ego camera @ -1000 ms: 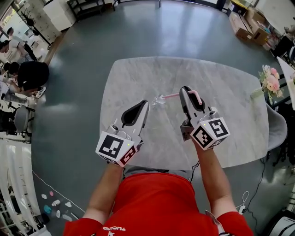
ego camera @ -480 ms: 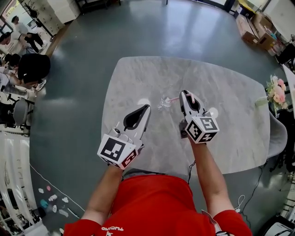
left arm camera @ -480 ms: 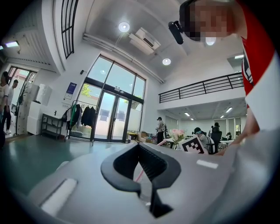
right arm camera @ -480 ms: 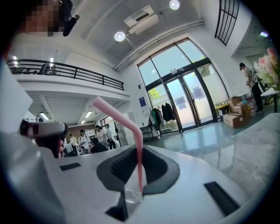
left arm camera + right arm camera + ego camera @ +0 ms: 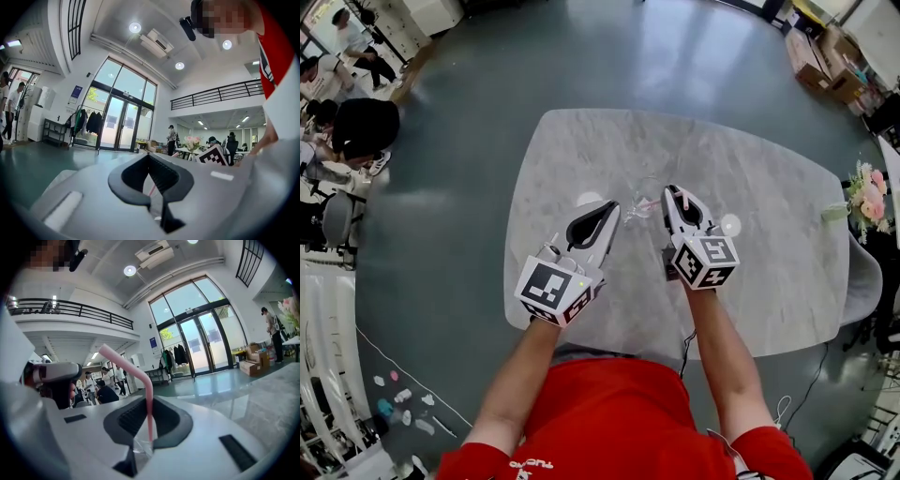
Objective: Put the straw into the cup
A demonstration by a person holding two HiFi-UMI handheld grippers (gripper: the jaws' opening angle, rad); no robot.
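Keeping the clear cup [image 5: 644, 198] steady matters most: the left tool [image 5: 612, 208], clamped on it at its tip, should not waver while the right tool [image 5: 149, 430], pinching the pink straw [image 5: 149, 399] (bend above its jaws), guides the lower end straight inside.

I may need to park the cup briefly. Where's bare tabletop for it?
Bare marble table lies beyond the clear cup toward the far edge, left of the left gripper, and right of the right gripper, out to the edge by the flowers. Crowded only mid-table, where both grippers meet at the cup and pink straw.
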